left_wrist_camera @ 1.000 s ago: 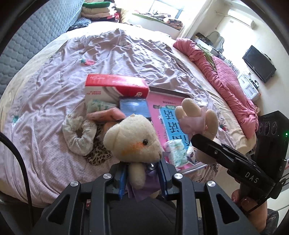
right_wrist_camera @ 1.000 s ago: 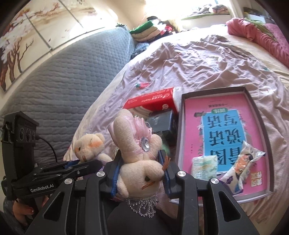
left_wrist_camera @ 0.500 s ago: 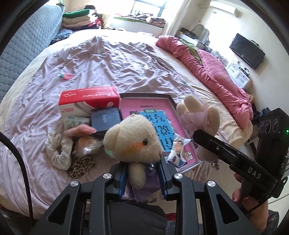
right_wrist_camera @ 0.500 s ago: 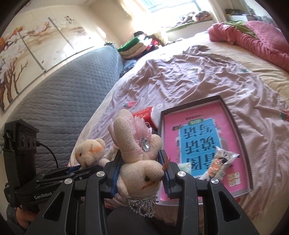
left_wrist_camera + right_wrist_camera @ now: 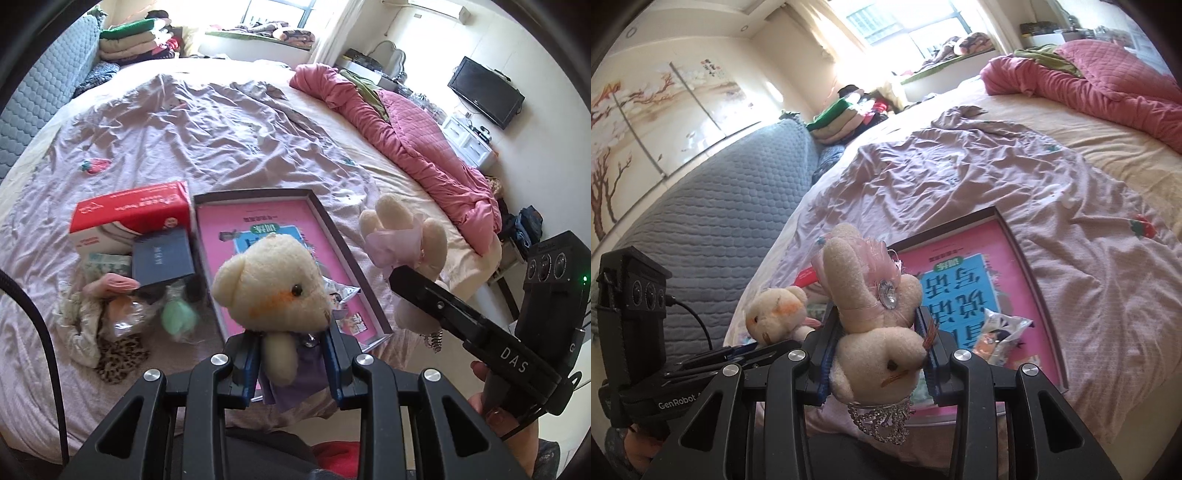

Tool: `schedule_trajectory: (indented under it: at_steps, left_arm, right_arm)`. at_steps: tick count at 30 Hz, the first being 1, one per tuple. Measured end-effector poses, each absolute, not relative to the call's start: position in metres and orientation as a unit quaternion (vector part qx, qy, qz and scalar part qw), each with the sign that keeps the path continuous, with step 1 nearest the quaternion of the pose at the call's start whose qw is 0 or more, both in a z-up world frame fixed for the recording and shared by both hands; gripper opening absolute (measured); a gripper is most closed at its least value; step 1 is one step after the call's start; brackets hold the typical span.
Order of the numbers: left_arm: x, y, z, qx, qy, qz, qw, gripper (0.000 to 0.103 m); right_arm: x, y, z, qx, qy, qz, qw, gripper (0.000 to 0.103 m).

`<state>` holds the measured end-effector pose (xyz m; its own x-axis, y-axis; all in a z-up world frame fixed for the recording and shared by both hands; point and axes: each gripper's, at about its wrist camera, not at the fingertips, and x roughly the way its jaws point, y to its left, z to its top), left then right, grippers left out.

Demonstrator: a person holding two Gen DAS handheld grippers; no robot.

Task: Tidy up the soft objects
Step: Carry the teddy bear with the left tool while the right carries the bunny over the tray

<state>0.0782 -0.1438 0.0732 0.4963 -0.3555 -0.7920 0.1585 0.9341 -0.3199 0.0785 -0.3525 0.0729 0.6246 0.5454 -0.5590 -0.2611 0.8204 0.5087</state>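
The far half of the bed (image 5: 229, 122) is bare rumpled sheet, open to pass over. Nearer, the tray (image 5: 325, 218) blocks the middle, with a red box (image 5: 129, 214), dark booklet (image 5: 162, 258) and cloth scraps (image 5: 85, 325) crowding its left. A pink quilt (image 5: 413, 144) walls off the right edge.

Both cameras sit close behind their own claws at the bed's (image 5: 221, 122) near edge, tilted down across it toward the window. Each catches the other's claw, and both share the pink box (image 5: 275, 229) (image 5: 1015, 273).
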Motion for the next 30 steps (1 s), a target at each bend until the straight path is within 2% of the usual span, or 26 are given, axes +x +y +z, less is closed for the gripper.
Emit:
schedule_trajectory:
  at_steps: [30]
  left_arm:
    - [0.121, -0.209, 0.003, -0.072, 0.528, -0.184, 0.826, 0.030]
  right_arm:
    - [0.095, -0.390, 0.020, 0.159, 0.404, 0.146, 0.889, 0.040]
